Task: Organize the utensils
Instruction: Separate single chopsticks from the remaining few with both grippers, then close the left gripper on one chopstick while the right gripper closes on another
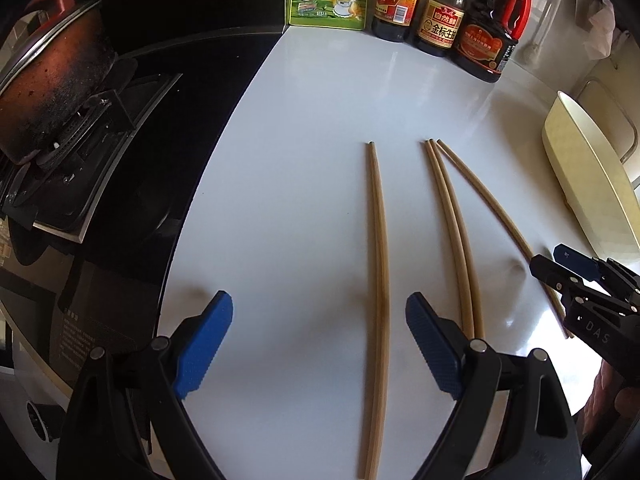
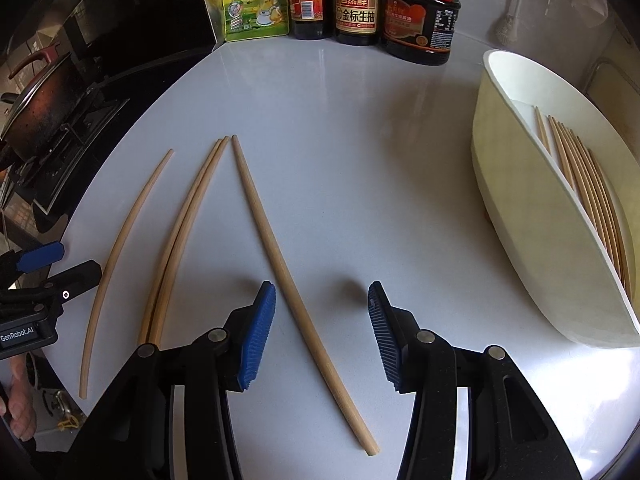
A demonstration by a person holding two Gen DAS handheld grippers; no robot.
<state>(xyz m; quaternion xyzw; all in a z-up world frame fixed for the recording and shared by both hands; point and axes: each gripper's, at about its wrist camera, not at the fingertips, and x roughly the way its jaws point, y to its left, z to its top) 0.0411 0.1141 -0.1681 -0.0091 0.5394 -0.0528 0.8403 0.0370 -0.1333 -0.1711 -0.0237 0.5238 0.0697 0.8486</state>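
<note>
Light wooden chopsticks lie lengthwise on the white counter (image 1: 312, 128). In the left wrist view one chopstick (image 1: 378, 280) lies between the fingers of my left gripper (image 1: 319, 301), which is open and touches nothing. To its right are a close pair of chopsticks (image 1: 452, 240) and a single chopstick (image 1: 494, 210) that runs under my right gripper (image 1: 560, 267). In the right wrist view that single chopstick (image 2: 288, 276) lies between the pads of my right gripper (image 2: 321, 288). Its jaws are opening and its pads are clear of the stick. The pair (image 2: 180, 236) and the far-left chopstick (image 2: 120, 248) lie beside it.
A cream tray (image 2: 516, 216) with several chopsticks in it stands at the right. Sauce bottles (image 2: 356, 4) and a green seasoning pouch (image 2: 256, 8) line the back wall. A black stove with a pan (image 1: 52, 80) borders the counter on the left. My left gripper (image 2: 60, 266) shows at the left edge.
</note>
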